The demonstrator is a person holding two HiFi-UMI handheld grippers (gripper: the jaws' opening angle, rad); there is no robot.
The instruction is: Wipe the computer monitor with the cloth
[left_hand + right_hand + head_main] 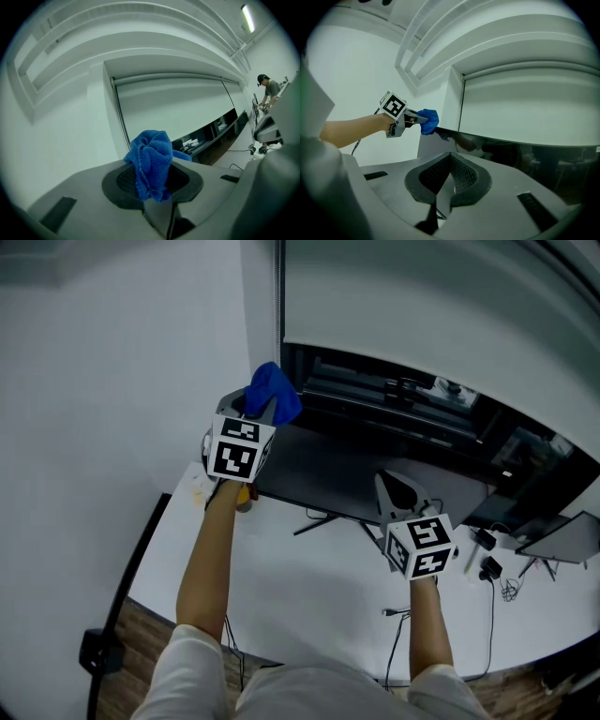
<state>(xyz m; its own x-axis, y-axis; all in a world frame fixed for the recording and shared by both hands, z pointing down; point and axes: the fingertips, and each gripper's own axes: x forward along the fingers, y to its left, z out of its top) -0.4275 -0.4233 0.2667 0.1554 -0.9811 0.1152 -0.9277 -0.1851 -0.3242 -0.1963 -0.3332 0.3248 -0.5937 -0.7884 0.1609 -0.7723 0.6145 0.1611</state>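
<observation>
Farthest left, a plain white wall (112, 381) runs down to the end of the white counter (300, 587). Next to it the left gripper (261, 414) is raised on an outstretched bare forearm, its marker cube facing the head camera. Its jaws are clenched on a bunched blue cloth (274, 395); in the left gripper view the cloth (151, 161) bulges up out of the left gripper (154, 183) between the dark ribbed pads. Seen from the right gripper view, the cloth (427, 121) sits against the upper left corner of the dark monitor (511, 159), right at its top edge.

The monitor (319, 474) stands on the counter with its black screen turned toward the person and thin stand legs showing beneath it. Behind it hangs a pale roller blind (394, 296), with a dark strip of window under its lower edge.

To the right, the right gripper (401, 493) is held low in front of the screen. In its own view the right gripper (449, 183) has its jaws pressed together with nothing between them, pointing at the screen's lower part.

Farther right, black cables (490, 615) trail over the counter, and a second, smaller screen (562, 540) stands near the edge.
</observation>
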